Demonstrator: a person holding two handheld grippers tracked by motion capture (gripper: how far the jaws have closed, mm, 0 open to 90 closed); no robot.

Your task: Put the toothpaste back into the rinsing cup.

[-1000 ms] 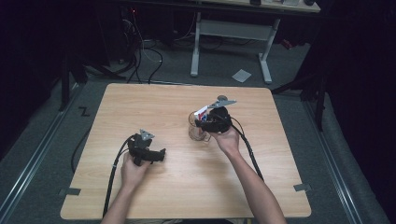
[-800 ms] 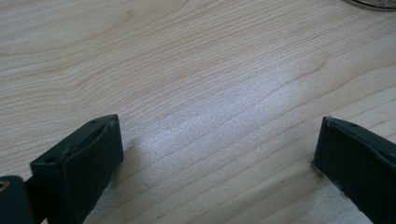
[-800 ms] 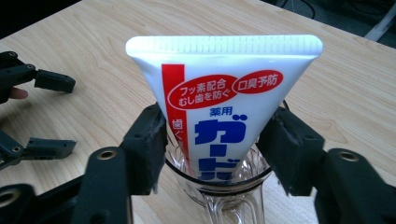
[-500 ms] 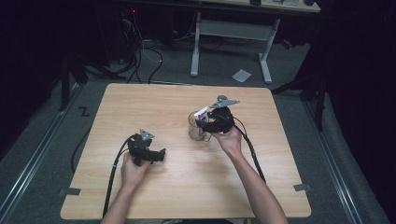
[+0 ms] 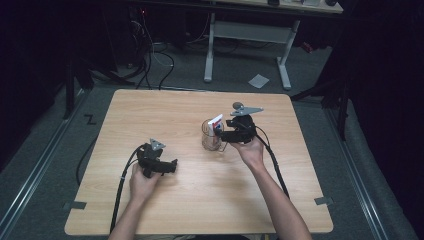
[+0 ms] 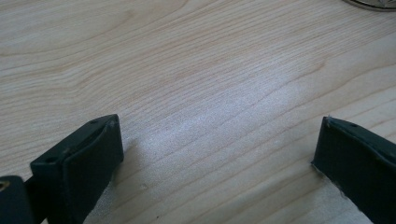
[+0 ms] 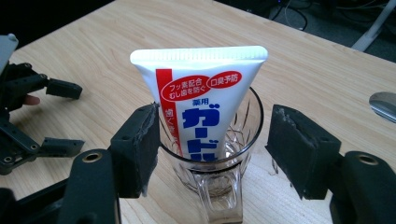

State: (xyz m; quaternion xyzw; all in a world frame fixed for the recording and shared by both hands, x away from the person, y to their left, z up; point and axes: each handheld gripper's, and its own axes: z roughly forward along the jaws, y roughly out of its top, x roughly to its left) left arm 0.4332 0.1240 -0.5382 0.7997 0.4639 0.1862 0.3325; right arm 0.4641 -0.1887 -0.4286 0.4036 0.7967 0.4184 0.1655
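The tube point(image 7: 201, 102) stands in the glass point(image 7: 212, 179), cap end down and flat crimped end up, leaning a little against the rim. The glass is upright on the tabletop point(image 5: 165, 107), a little toward the far right of its middle. So the main work, putting the tube into the glass, looks done. I judge that what is left is only to draw the right hand back from the glass.

The right tongs point(image 7: 210, 149) sit just beside the glass on the person's side, one jaw at each side of it. Their jaws have just been opening and now stand spread. The left pad is very near the rim and the tube, maybe brushing them, but it does not press. The right pad is clearly apart from the glass. The tube is between the jaws but not held.

The left tongs point(image 6: 215, 158) rest well apart from the glass, nearer the person and to the left. Their jaws are spread wide over bare wood, with nothing between them.
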